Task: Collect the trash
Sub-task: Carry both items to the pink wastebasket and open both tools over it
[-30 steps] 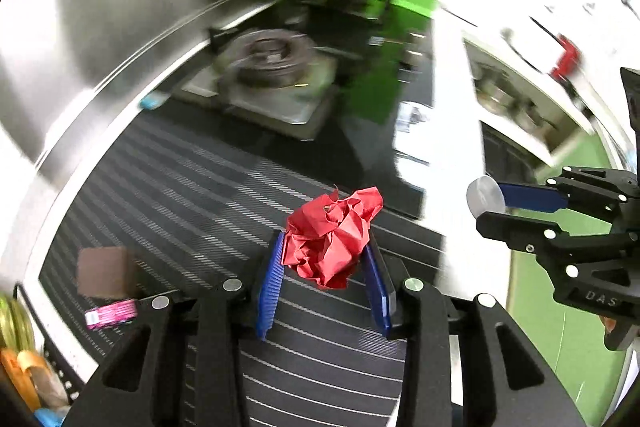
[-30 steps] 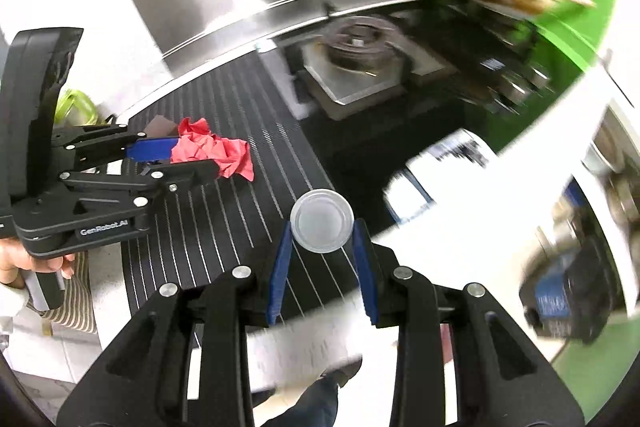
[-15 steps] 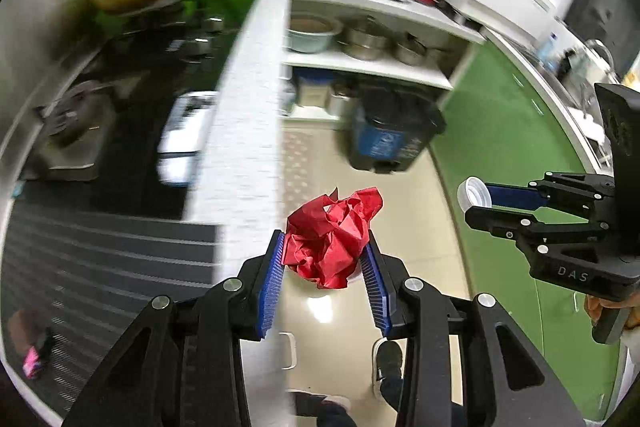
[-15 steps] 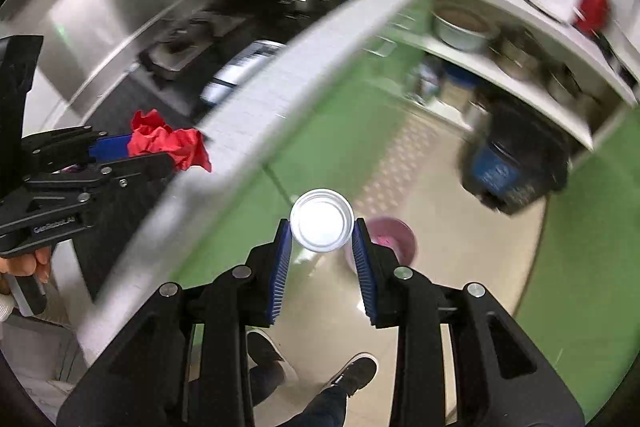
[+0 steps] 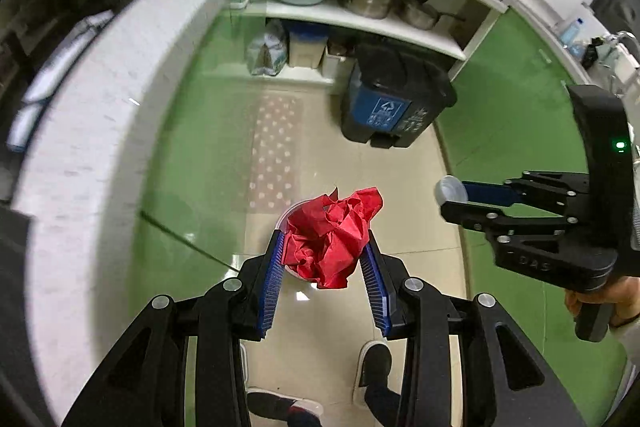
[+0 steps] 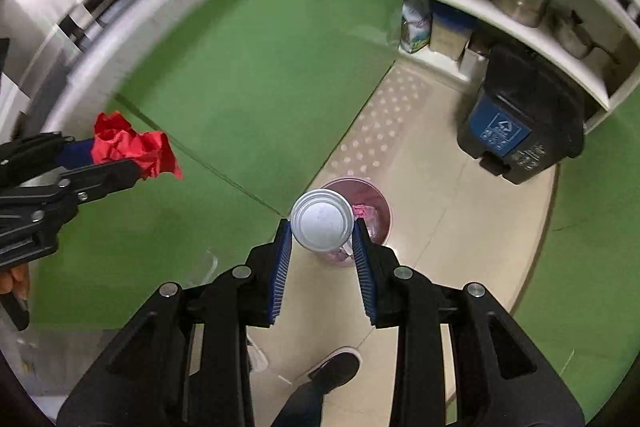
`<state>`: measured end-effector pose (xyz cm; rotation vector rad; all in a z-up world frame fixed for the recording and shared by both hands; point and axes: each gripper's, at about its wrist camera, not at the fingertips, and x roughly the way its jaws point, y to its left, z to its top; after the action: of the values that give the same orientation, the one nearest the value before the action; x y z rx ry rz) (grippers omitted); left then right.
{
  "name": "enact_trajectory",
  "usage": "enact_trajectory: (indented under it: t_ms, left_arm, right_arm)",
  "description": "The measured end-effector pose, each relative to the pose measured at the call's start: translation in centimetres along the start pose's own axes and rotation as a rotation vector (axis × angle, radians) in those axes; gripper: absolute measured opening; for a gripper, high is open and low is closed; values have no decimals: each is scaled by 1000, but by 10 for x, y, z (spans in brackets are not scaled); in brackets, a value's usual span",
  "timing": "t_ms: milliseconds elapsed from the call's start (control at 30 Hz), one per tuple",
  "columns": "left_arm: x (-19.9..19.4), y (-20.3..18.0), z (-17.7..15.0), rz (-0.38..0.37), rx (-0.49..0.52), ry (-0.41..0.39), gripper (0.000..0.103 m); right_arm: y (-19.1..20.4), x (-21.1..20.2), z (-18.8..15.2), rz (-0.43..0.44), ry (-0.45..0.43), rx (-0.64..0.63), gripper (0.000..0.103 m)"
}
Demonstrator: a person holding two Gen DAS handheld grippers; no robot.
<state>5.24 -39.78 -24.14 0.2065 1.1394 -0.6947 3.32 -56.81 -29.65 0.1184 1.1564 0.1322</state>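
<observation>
A crumpled red paper ball (image 5: 332,237) is pinched between the blue pads of my left gripper (image 5: 325,259), which points down at the floor. In the right wrist view the same red paper (image 6: 132,149) shows at the left, held in the left gripper (image 6: 120,163). My right gripper (image 6: 322,247) is shut on a small round white cup (image 6: 322,225); the cup (image 5: 451,190) also shows at the right of the left wrist view. A small pink bin (image 6: 378,211) with trash inside stands on the floor below both grippers; its rim (image 5: 290,217) peeks out behind the red paper.
A black and blue recycling bin (image 5: 394,99) stands by white shelves (image 5: 360,19) holding pots and bowls. Green cabinet fronts (image 6: 260,79) and the white counter edge (image 5: 104,99) curve along the left. A person's shoes (image 5: 374,363) are on the beige tile floor.
Both grippers swung away from the striped counter and stove, out over the floor, and dropped lower toward the pink bin. Each keeps its grip on its item.
</observation>
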Motion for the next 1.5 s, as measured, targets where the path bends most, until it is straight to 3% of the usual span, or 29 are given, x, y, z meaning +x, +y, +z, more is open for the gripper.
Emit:
enact_trajectory:
  t_ms: [267, 533, 600, 633, 667, 767, 1167, 1500]
  left_arm:
    - [73, 15, -1, 2, -17, 27, 37]
    - [102, 24, -5, 2, -15, 39, 37]
    - [104, 27, -6, 2, -10, 43, 37]
    - [106, 27, -5, 4, -9, 45, 37]
    - [107, 27, -5, 4, -10, 47, 37]
    - [112, 26, -3, 4, -7, 52, 37]
    - [122, 11, 5, -21, 31, 63, 37]
    - [158, -9, 11, -54, 71, 114, 37]
  right_arm:
    - [-28, 102, 7, 26, 48, -11, 31]
    - [-38, 148, 12, 42, 56, -24, 32]
    - [-40, 154, 14, 37, 57, -27, 43]
    - [-41, 155, 13, 33, 55, -28, 64]
    - [-42, 154, 13, 32, 43, -24, 73]
    - [-45, 153, 14, 20, 35, -14, 83]
    - [-78, 119, 7, -32, 13, 100, 96]
    - [-95, 81, -24, -71, 5, 154, 97]
